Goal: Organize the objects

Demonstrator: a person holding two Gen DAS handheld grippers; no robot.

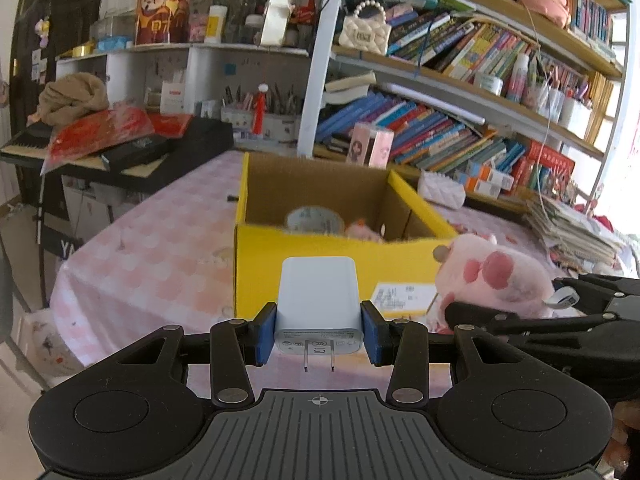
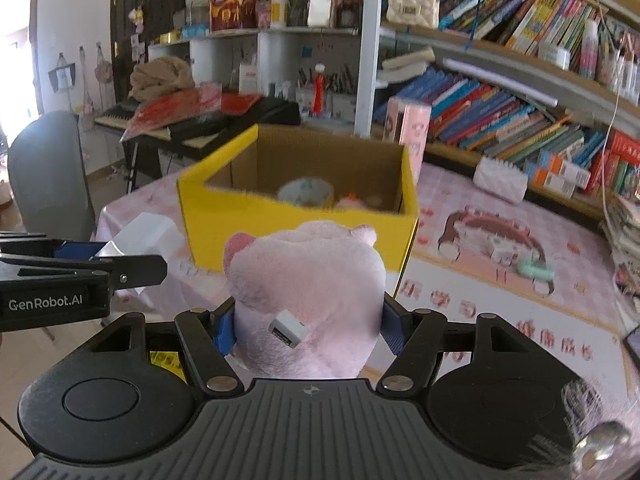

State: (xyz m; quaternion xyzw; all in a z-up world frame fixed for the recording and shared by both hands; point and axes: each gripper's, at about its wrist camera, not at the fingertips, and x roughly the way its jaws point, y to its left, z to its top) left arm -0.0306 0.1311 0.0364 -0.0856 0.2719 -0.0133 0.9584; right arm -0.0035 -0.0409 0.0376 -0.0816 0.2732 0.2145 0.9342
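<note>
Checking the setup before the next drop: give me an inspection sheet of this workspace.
Surface: table under a pink patterned cloth.
Job's things: yellow cardboard box open, a tape roll and a small pink item inside; white charger; pink plush toy.
Clutter: mint clip, white quilted pouch.
Grippers: left gripper shut on the charger, prongs toward the camera; right gripper shut on the plush.
Cables: thin cord hanging by the bookshelf.
Surroundings: crowded bookshelves, keyboard, grey chair.

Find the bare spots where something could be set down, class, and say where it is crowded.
Free: the tablecloth left of the yellow box, and the stretch between the box and a green clip. Crowded: the box floor, holding a tape roll and small toy, and the bookshelf edge.
</note>
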